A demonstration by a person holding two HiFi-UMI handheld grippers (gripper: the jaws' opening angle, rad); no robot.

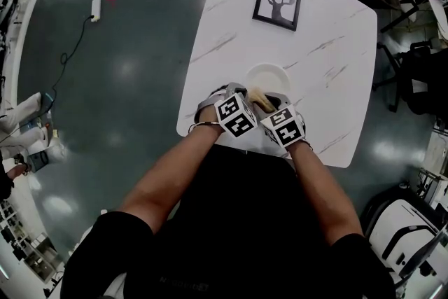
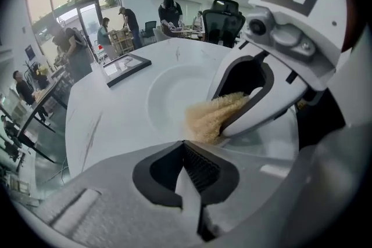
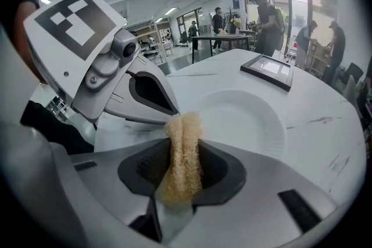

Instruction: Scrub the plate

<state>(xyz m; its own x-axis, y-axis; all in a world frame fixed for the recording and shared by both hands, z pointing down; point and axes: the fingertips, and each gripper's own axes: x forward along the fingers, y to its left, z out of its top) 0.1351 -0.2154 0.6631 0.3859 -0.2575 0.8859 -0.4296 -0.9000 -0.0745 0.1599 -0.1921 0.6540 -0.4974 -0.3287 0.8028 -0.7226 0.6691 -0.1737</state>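
Observation:
A white plate [image 1: 269, 73] lies on the white marble table [image 1: 329, 45], near its front edge. My left gripper [image 1: 239, 91] sits at the plate's near-left rim, its jaws closed on that rim [image 2: 185, 145]. My right gripper [image 1: 274, 103] is shut on a tan loofah sponge [image 3: 183, 148], which sticks out past the jaw tips. From the left gripper view, the sponge [image 2: 212, 116] rests at the near edge of the plate [image 2: 174, 90]. The two grippers are close together, tips almost touching. The plate's [image 3: 244, 119] bowl looks bare and white.
A black-framed deer picture [image 1: 278, 1] lies at the table's far side, beyond the plate. Office chairs [image 1: 413, 73] stand to the right of the table. A power strip with its cable [image 1: 96, 8] lies on the floor at left. Several people stand at distant desks [image 2: 72, 52].

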